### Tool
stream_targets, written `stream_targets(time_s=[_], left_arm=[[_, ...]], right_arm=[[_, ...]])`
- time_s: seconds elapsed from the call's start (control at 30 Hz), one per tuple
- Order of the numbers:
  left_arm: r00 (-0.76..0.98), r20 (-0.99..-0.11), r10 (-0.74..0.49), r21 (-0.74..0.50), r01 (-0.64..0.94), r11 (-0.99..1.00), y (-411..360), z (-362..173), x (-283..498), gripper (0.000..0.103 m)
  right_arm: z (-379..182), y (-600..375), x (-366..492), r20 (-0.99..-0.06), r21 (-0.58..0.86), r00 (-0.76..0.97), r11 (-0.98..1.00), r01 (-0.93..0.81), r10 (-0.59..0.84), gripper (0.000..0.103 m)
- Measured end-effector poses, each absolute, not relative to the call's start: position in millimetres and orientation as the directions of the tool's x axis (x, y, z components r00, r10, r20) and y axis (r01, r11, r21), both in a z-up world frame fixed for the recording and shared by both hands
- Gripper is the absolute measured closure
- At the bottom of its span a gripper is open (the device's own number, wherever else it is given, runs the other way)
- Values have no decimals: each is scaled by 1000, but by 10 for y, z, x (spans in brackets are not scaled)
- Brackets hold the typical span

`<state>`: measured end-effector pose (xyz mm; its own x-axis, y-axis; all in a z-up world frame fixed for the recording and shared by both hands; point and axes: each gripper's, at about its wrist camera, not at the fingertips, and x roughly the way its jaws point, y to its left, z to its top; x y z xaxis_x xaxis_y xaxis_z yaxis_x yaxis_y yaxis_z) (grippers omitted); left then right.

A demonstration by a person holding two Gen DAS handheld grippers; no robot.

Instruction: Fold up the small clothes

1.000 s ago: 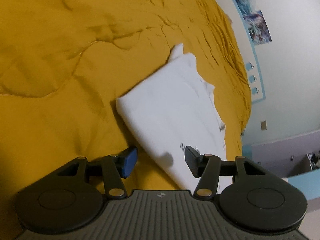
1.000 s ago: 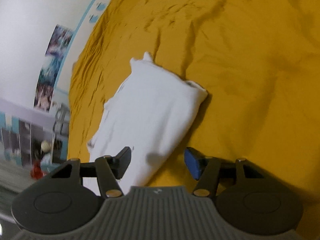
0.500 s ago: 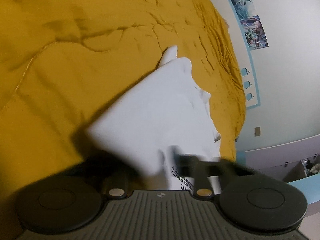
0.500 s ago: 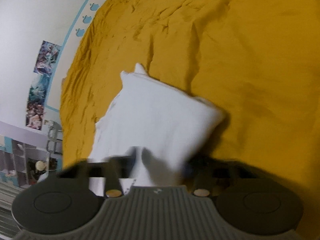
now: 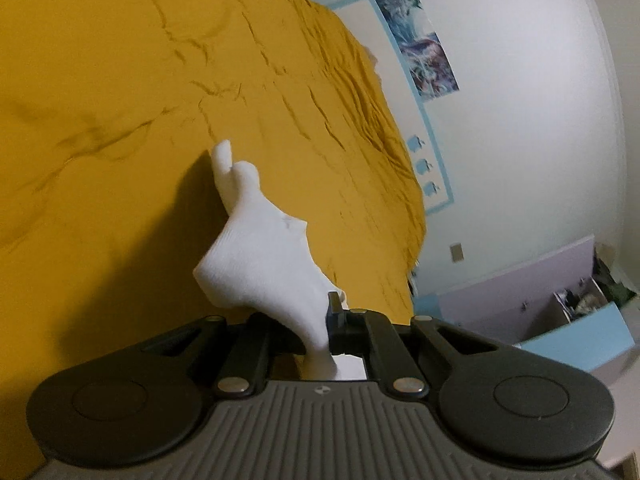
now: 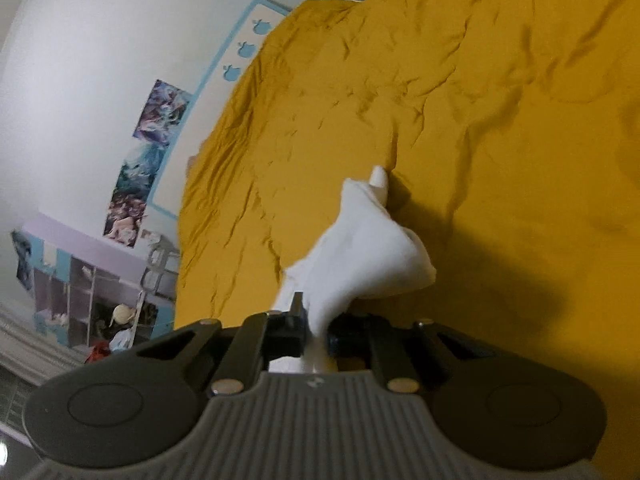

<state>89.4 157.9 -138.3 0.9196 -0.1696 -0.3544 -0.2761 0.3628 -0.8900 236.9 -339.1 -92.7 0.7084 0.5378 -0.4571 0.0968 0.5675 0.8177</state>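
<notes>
White garment [image 5: 260,264] bunched, lifted off yellow bedspread [image 5: 120,120], pinched by left claw [image 5: 318,336], right claw [image 6: 316,336] closing on it, pads hidden.

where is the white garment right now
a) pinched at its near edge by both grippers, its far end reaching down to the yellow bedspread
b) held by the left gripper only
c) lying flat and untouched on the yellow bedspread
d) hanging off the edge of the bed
a: the white garment is clamped in the left gripper and in the right gripper, its far tip against the yellow bedspread.
</notes>
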Motion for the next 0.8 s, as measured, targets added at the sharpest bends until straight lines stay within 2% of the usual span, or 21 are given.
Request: stream_targets(time_s=[0.13, 0.27, 0.33, 0.43, 0.5, 0.53, 0.6, 0.67, 0.77, 0.8], left_arm=[[892, -396, -219, -891, -315, 328, 1484, -1576, 362, 96], [826, -501, -256, -852, -421, 311, 1417, -1936, 138, 96], [838, -469, -279, -876, -402, 267, 1479, -2089, 81, 88], [819, -487, -304, -863, -396, 314, 1614, -1985, 21, 83], [795, -535, -286, -822, -414, 390, 1706, -1804, -8, 77], [782, -563, -266, -793, -422, 439, 1699, -1694, -42, 77], [757, -620, -204, -704, -423, 570, 1688, -1429, -52, 72], [739, -659, -137, -603, -412, 683, 1556, -1205, 25, 69], [763, -643, -72, -514, -359, 779, 1232, -965, 203, 67], [776, -627, -63, -503, -342, 793, 1125, -909, 271, 65]], right_arm=[[-1002, -3689, 1844, -503, 799, 675, 588, 124, 540, 98], [-1335, -3905, 1551, -564, 778, 648, 592, 210, 511, 97], [-1490, -3968, 1501, -592, 764, 641, 594, 253, 489, 87], [-1461, -4102, 1410, -597, 739, 660, 633, 230, 457, 84], [-1329, -4170, 1318, -620, 679, 688, 698, 229, 377, 64], [-1219, -4181, 1265, -626, 636, 710, 738, 226, 322, 61], [-1014, -4154, 1199, -604, 570, 757, 799, 191, 250, 59], [-751, -3970, 1157, -531, 519, 808, 852, 72, 255, 57], [-547, -3518, 1139, -447, 475, 810, 868, -143, 379, 44], [-535, -3292, 1128, -424, 458, 791, 858, -233, 441, 45]])
